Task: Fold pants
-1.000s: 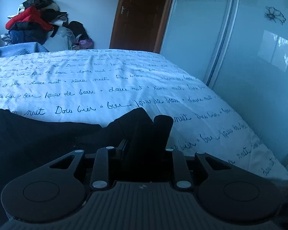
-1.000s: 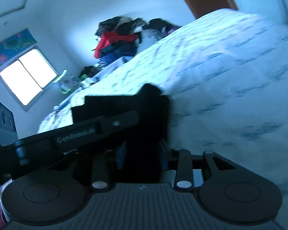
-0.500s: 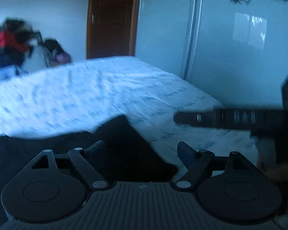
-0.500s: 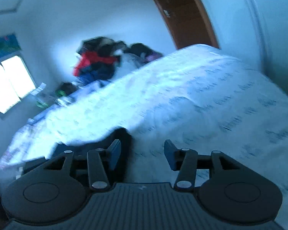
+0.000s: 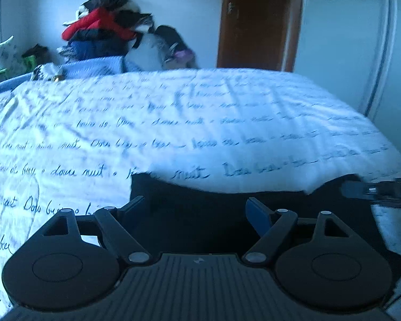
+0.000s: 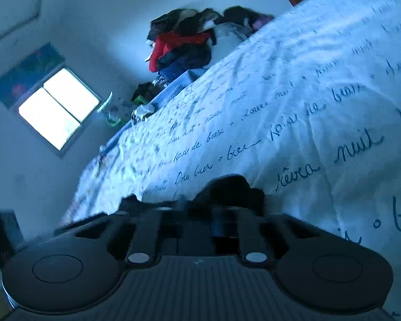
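One black pants (image 5: pixel 200 214) bundle, bedspread (image 5: pixel 200 123).

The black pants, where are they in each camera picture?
Left wrist view: the black pants lie along the bottom middle, in front of the open fingers.
Right wrist view: they bunch at bottom centre, just past the closing fingers.
Shared landmark: the red-topped clothes pile beyond the bed.
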Action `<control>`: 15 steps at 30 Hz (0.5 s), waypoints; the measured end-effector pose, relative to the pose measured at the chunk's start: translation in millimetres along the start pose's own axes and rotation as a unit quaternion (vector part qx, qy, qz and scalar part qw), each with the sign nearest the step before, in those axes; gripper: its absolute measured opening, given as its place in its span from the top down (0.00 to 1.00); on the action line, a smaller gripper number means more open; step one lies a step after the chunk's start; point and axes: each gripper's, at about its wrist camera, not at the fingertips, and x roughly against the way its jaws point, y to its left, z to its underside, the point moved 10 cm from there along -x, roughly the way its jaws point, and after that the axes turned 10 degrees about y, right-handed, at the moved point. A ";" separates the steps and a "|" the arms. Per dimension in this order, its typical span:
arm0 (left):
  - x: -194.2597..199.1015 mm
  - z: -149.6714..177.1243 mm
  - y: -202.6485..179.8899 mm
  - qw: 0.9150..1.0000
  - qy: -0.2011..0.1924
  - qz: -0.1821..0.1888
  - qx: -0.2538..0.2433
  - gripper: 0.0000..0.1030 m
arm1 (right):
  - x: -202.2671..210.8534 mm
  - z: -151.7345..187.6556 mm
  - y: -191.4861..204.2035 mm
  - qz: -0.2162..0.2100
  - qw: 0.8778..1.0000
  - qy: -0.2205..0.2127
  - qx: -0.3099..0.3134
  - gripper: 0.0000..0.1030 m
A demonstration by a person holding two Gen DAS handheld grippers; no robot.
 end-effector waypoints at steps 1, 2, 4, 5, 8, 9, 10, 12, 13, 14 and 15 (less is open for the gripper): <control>-5.0 0.1 2.4 1.000 0.004 -0.006 0.002 0.20 | 3.3 1.1 1.6 0.016 1.000 -0.007 0.013 0.91; -9.3 0.1 4.9 1.000 0.007 -0.016 0.007 0.20 | 7.6 1.7 2.6 0.031 0.999 -0.015 0.023 0.91; -16.5 0.0 11.6 0.999 0.011 -0.038 0.018 0.20 | 11.8 0.2 -0.8 0.058 0.997 -0.027 0.032 0.91; -21.5 -0.1 16.0 0.999 0.014 -0.047 0.022 0.20 | 10.7 0.7 -4.3 0.075 0.996 -0.024 0.037 0.91; -32.8 2.1 23.5 0.998 0.032 -0.055 0.030 0.20 | 5.2 4.1 -12.9 0.079 0.997 -0.013 0.020 0.89; -29.7 3.6 24.5 0.998 0.030 -0.053 0.032 0.20 | 8.9 3.6 -13.5 0.077 0.997 -0.018 0.013 0.89; -24.8 4.8 24.5 0.998 0.027 -0.054 0.031 0.21 | 15.2 3.9 -12.9 0.079 0.996 -0.029 0.009 0.88; -9.9 7.7 21.5 0.998 0.010 -0.050 0.023 0.20 | 33.4 7.0 -5.7 0.089 0.994 -0.052 0.018 0.88; -3.1 9.3 19.4 0.999 0.004 -0.047 0.020 0.20 | 43.5 11.5 -0.5 0.083 0.995 -0.058 0.022 0.88; 3.3 11.7 16.6 0.999 -0.002 -0.042 0.017 0.19 | 50.4 16.1 4.9 0.069 0.996 -0.056 0.023 0.88; 7.5 14.2 13.4 0.999 -0.004 -0.034 0.014 0.19 | 56.7 21.4 10.4 0.047 0.997 -0.050 0.020 0.87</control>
